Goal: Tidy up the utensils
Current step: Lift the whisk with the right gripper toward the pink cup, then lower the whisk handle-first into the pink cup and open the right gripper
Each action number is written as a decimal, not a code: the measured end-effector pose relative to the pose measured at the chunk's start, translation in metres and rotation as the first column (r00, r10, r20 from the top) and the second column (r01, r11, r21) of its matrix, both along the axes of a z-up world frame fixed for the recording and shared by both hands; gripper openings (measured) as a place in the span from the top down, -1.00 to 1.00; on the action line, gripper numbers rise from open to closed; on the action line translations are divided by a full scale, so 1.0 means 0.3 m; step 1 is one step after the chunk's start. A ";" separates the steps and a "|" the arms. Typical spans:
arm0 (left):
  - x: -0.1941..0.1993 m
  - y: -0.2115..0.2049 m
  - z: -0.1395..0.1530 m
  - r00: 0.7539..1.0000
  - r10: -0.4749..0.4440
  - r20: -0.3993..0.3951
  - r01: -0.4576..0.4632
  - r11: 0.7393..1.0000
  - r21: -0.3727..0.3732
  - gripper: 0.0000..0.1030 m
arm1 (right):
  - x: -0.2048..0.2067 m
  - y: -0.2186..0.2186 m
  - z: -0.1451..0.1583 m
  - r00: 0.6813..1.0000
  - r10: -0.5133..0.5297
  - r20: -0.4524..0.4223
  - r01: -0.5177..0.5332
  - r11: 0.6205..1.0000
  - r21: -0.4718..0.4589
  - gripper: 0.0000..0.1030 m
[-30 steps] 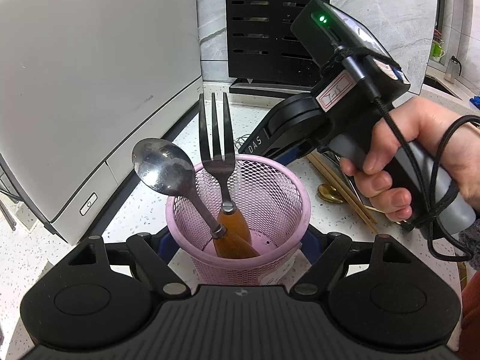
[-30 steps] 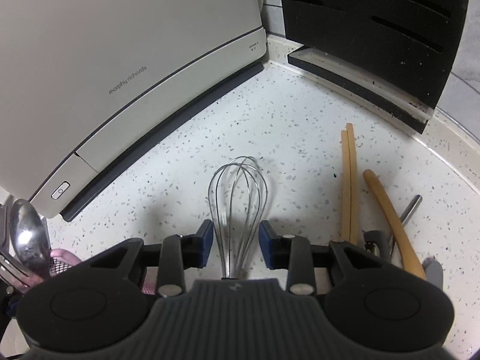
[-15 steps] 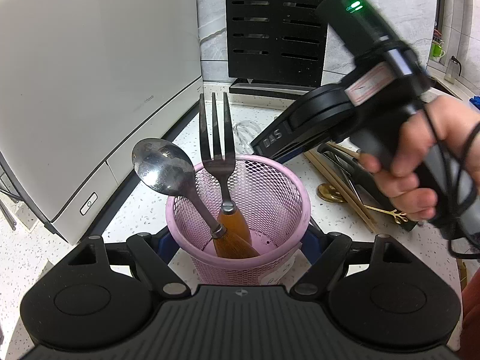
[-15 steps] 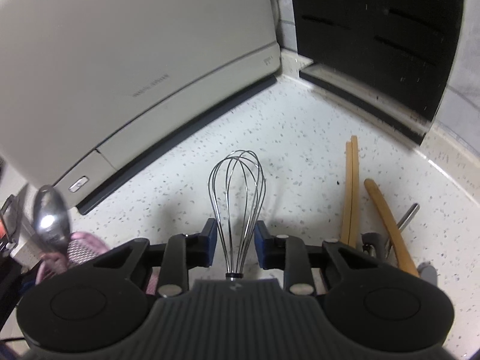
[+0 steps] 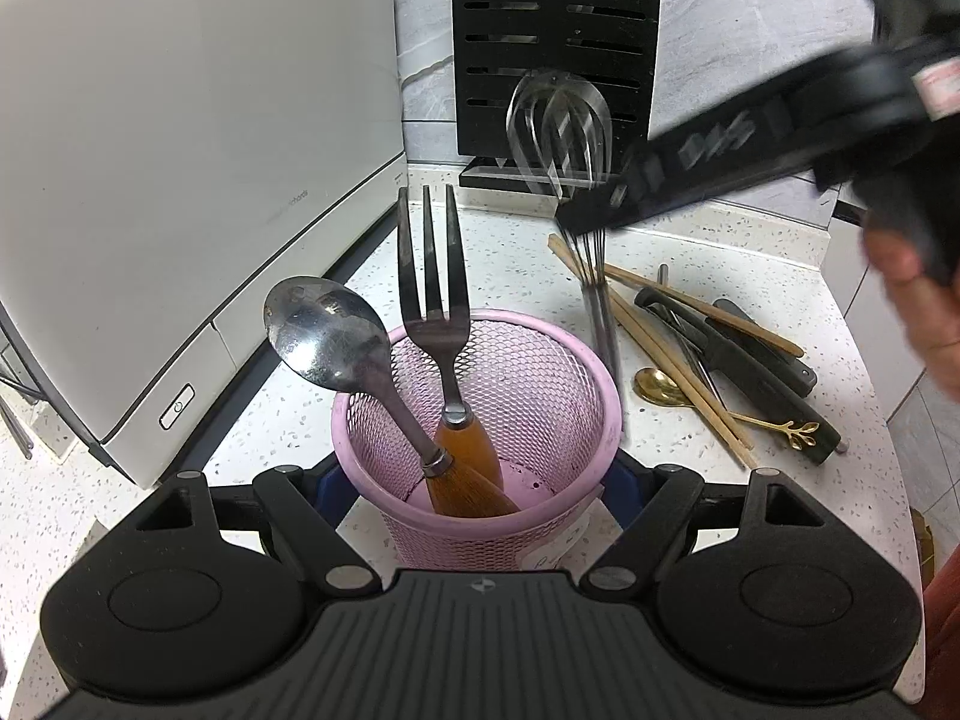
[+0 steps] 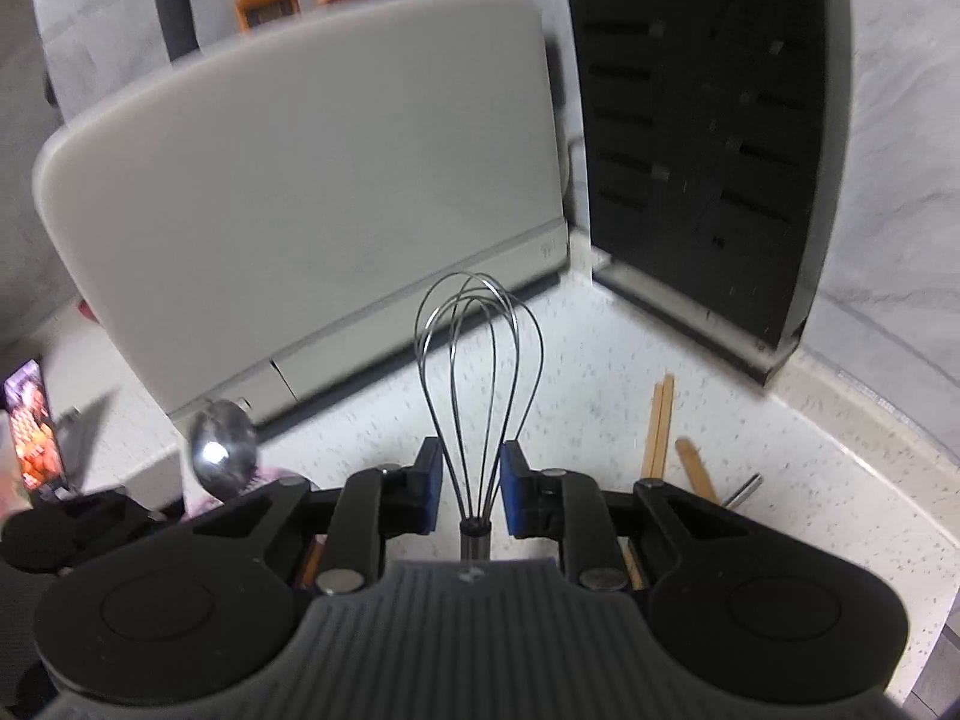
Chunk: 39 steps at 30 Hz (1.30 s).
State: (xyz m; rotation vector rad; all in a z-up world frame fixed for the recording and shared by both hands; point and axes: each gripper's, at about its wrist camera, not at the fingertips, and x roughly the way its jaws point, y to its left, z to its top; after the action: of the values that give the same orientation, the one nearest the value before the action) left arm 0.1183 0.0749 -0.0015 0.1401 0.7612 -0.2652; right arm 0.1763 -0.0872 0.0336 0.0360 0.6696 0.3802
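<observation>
A pink mesh cup stands on the speckled counter, and my left gripper is shut on its sides. A steel spoon and a fork, both with wooden handles, lean inside the cup. My right gripper is shut on a wire whisk; its jaws have just been closing with the wires between the blue pads. In the left wrist view the whisk hangs in the air behind the cup, head up and handle down, under the right gripper, which a hand holds.
To the right of the cup lie wooden chopsticks, a gold spoon and a black-handled knife. A white appliance fills the left side. A black slotted rack stands at the back.
The right gripper closed on the whisk, lifted it off the counter and tilted up. The left gripper and the cup have not moved.
</observation>
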 end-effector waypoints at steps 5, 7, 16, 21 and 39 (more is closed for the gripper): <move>0.001 -0.008 0.001 1.000 -0.015 0.000 0.015 1.000 0.000 -0.80 | -0.095 -0.034 0.097 0.990 0.005 0.142 -0.011 0.999 0.045 0.78; 0.001 -0.011 0.001 1.000 -0.023 0.001 0.023 1.000 0.000 -0.79 | -0.127 -0.035 0.127 0.981 0.013 0.194 -0.023 0.998 0.052 0.78; -0.010 0.002 0.012 1.000 -0.031 0.002 0.031 1.000 -0.001 -0.80 | -0.241 -0.058 0.202 0.944 0.055 0.326 -0.093 0.991 0.100 0.78; -0.010 0.006 0.009 0.999 -0.034 0.003 0.034 0.999 0.000 -0.80 | -0.297 -0.058 0.230 0.921 0.100 0.375 -0.146 0.985 0.095 0.78; -0.012 0.007 0.009 0.999 -0.035 0.003 0.035 0.999 0.002 -0.79 | -0.206 0.017 0.076 0.953 0.186 0.238 -0.192 0.981 0.001 0.78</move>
State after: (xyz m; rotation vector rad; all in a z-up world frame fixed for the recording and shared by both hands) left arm 0.1146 0.0771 0.0013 0.1554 0.7565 -0.2971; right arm 0.1144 -0.0821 0.0564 -0.0503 0.4327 0.5679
